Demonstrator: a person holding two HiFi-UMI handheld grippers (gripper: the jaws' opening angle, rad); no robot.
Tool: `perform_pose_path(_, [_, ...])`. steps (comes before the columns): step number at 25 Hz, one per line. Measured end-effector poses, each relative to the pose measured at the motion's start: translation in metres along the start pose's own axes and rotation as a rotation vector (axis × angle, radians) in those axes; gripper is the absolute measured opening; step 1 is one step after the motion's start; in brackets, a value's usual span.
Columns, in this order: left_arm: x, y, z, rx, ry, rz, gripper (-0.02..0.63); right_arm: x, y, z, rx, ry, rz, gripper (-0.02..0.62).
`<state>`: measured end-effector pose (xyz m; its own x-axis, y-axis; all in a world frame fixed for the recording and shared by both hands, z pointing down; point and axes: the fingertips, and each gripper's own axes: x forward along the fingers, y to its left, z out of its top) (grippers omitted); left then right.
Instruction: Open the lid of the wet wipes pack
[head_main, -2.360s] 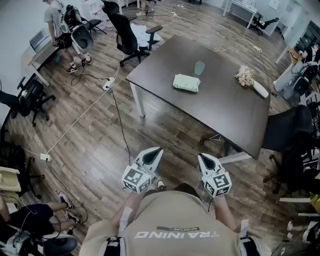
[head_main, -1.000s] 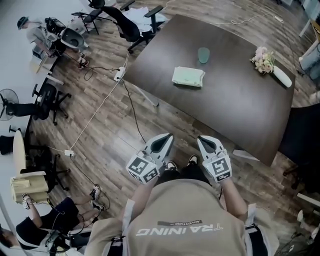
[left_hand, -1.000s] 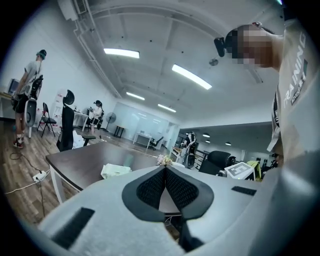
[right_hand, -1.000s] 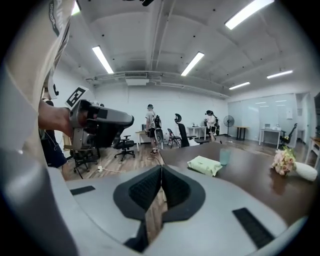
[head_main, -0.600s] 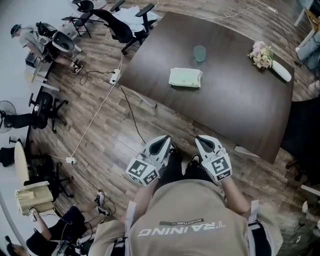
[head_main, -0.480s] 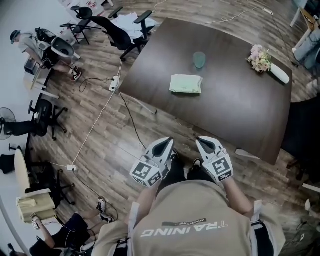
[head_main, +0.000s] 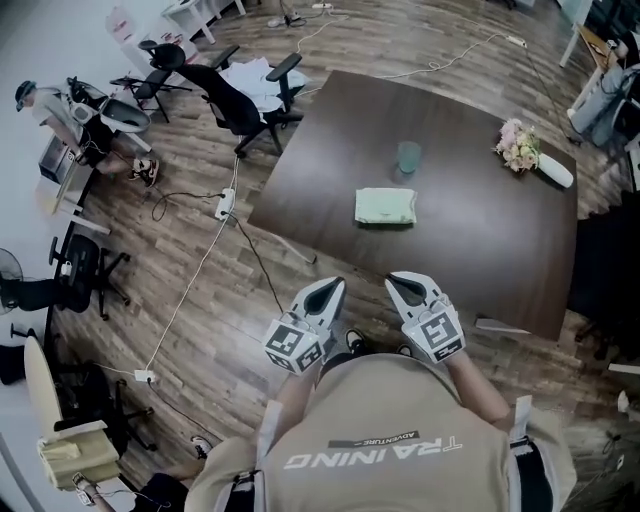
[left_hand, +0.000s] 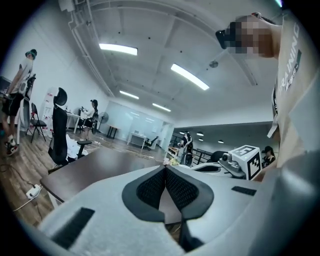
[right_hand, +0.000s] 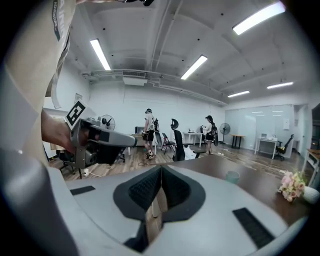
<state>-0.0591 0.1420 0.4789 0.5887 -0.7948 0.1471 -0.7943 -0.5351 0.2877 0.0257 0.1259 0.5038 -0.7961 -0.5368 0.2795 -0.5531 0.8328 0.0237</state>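
The left grey two-jaw gripper (head_main: 323, 292) is clenched: in the left gripper view its black ribbed pads (left_hand: 152, 186) meet at the tip with nothing between them. It hangs off the near edge of the dark brown rectangular table (head_main: 480, 235). The pale green soft wet wipes pack (head_main: 386, 207) lies flat on the table, well apart from and ahead of both grippers. The right grey gripper (head_main: 404, 285) is likewise clenched on nothing, its tips touching (right_hand: 161, 168).
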Motion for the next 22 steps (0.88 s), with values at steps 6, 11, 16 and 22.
perform_pose_path(6, [0.014,0.036,0.0,0.015,0.066,-0.122,0.009,0.042,0.001,0.005,0.08,0.007,-0.075,0.015])
perform_pose_path(11, [0.02,0.056,-0.003,0.018,0.051,-0.159,0.009,0.063,-0.001,0.011,0.074,0.008,-0.124,0.015])
perform_pose_path(16, [0.03,0.051,-0.012,-0.005,0.059,-0.191,0.009,0.062,-0.012,0.01,0.047,0.05,-0.146,0.015])
perform_pose_path(22, [0.046,0.065,-0.011,-0.025,0.069,-0.18,0.009,0.078,-0.032,-0.005,0.079,0.085,-0.125,0.015])
